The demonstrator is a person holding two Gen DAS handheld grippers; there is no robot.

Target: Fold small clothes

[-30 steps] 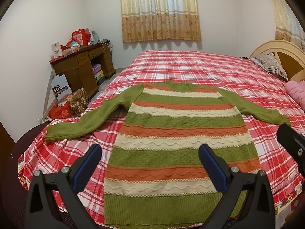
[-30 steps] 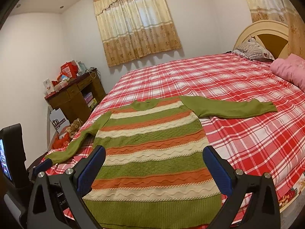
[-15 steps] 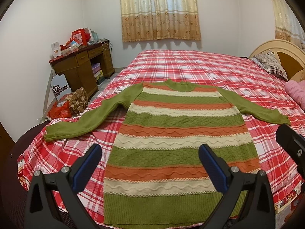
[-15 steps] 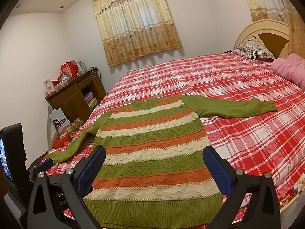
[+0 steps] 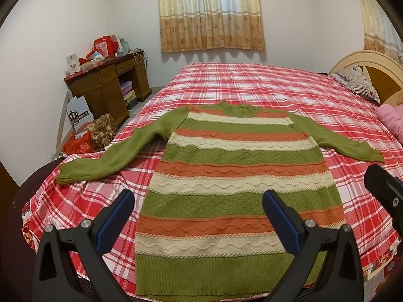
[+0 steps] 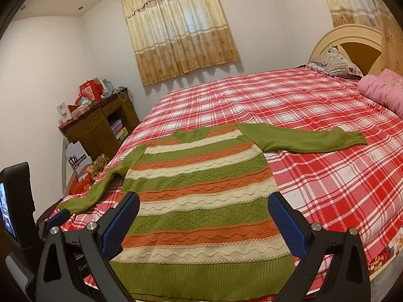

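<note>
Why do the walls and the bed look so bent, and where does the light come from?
Left wrist view: the fisheye lens bows the bed and darkens the corners; daylight glows through the curtain; the sweater is sharp and evenly lit. Right wrist view: the same bending, the ceiling lines curve, soft shadows fall under the curtain; no glare.

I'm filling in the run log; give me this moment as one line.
sweater: flat on bed, sleeves spread | left hand-held gripper: open, empty | right hand-held gripper: open, empty | fold: not begun
</note>
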